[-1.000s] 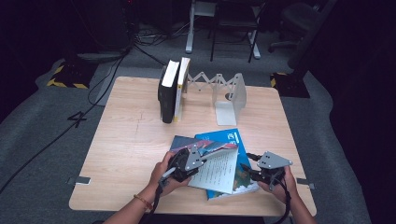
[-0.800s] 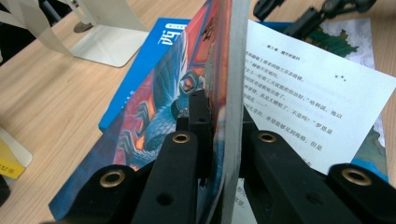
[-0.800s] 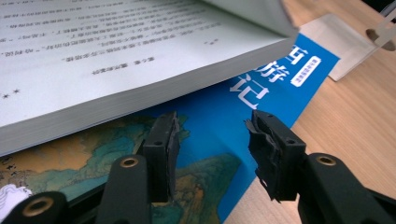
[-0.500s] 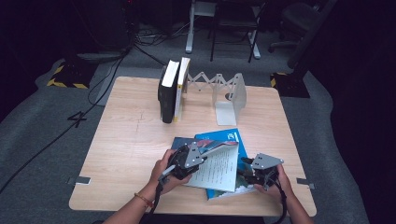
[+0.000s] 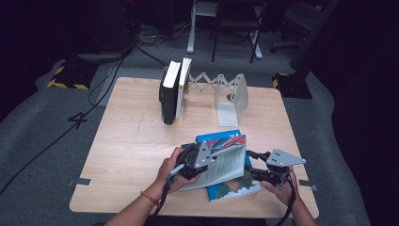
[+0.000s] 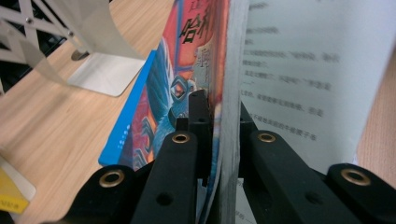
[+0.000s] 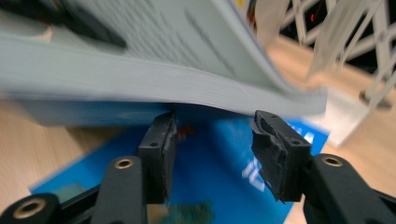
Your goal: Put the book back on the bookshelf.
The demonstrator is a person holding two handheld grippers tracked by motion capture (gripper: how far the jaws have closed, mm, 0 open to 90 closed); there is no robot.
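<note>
Top paperback (image 5: pixel 221 160) is tilted up off the blue book (image 5: pixel 235 188), in front of the bookend (image 5: pixel 233 101). Left gripper (image 5: pixel 200 157) is clamped on its edge. Right gripper (image 5: pixel 251 165) sits under it, jaws apart, gripping nothing. Step: lifting. Next: right clamps, stand it upright by the shelved books (image 5: pixel 174 92).

Left gripper (image 5: pixel 214 157) is clamped tight; right gripper (image 5: pixel 248 162) stands part-open, jaws gripping nothing.
</note>
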